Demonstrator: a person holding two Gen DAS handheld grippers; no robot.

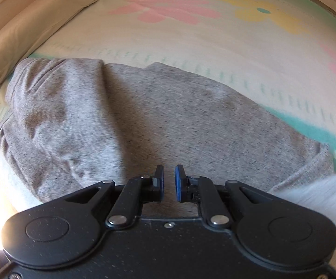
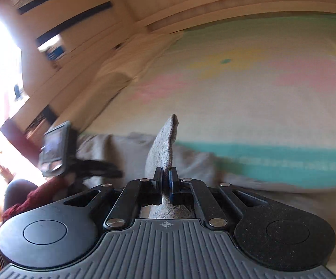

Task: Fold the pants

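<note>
Left wrist view: your left gripper hovers low over the grey pants, its blue-padded fingers spread a little apart with nothing between them.
Pants position: the pants lie bunched on the bedspread, filling the near and middle area; a rumpled thicker fold sits at the left, flatter cloth runs to the right.
Bedspread: cream with pink and yellow flowers and a teal band at the right edge.
Pillow: a tan pillow lies at the far left, just beside the pants' left end.
Right wrist view: your right gripper has its fingers pressed together on a fold of the pants, which stands up as a narrow peak beyond the tips.
Left gripper, seen from the right: it appears blurred at the left, over the cloth.
Background: a wooden bed frame lies far; this view is motion-blurred.
</note>
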